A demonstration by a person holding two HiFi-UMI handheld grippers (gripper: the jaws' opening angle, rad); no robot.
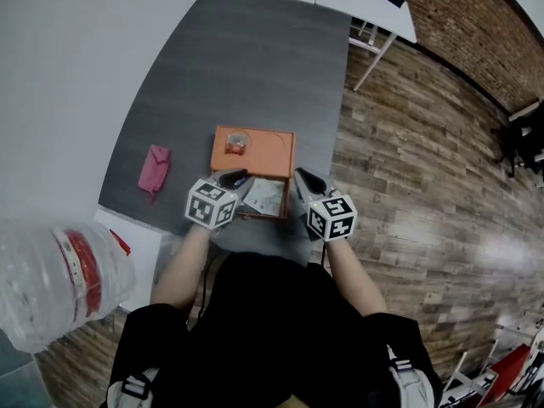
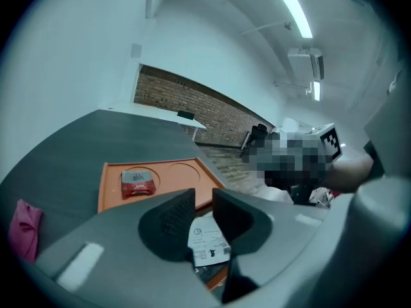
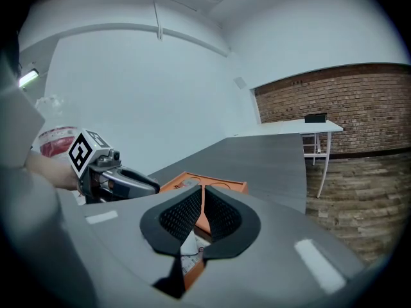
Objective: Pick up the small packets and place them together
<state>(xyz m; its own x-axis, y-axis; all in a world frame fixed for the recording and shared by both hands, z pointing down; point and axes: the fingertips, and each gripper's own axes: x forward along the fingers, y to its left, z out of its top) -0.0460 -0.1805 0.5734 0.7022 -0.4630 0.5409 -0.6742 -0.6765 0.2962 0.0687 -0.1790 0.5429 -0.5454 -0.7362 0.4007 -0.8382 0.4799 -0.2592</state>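
Left tongs [image 2: 203, 201] stand slightly spread, empty; right tongs [image 3: 201, 197] are nearly pressed together, empty. White-labelled packet [image 2: 209, 239] lies just under both, at the orange tray's [image 2: 173, 175] near edge. Red packet [image 2: 137, 183] sits far-left on the tray, straight ahead of the left tongs, judged the nearer.

Left gripper [image 2: 203, 201]: carried on a bare left forearm [image 1: 183, 270], left marker cube [image 1: 211, 204] facing up, jaws a narrow gap apart with nothing pressed between the pads. Right gripper [image 3: 202, 196]: carried on a bare right forearm [image 1: 359, 280], right marker cube [image 1: 331, 218] facing up, jaws all but closed and empty. Both point forward from the torso, side by side, tips angled slightly inward.
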